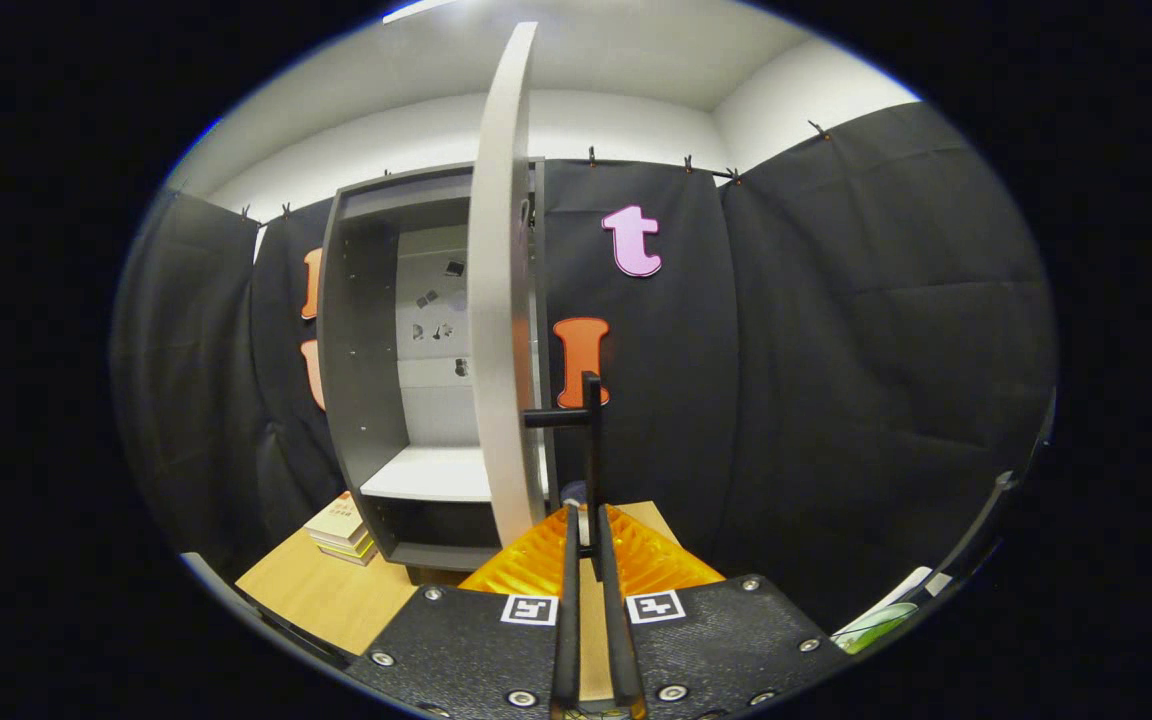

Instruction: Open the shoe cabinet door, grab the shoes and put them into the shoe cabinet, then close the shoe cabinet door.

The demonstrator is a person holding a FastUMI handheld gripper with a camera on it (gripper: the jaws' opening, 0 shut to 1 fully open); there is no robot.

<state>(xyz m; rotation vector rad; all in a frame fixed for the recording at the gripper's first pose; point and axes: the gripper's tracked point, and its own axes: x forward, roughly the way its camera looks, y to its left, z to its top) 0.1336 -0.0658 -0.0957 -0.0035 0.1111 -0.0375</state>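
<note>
The shoe cabinet stands on the table against the far wall, and its door is swung out toward the viewer, seen almost edge-on. A dark handle juts from the door's right face, with a vertical bar running down toward the claw. The claw's two fingers lie nearly together around that bar, with only a thin slit between them; they look closed on the handle, though whether both pads truly press it is hard to tell.

So the opening step looks done or nearly so. The shelf inside is bare and no shoes lie in it; loading them and closing the door are still to come. A small rounded dark thing just beyond the fingertips might be a shoe, but it is too hidden to say.

A stack of books sits on the table just left of the cabinet's base, near the table's left edge. The door's free edge hangs close above the claw, so room to swing is to the right, where the wall cloth is well apart.
</note>
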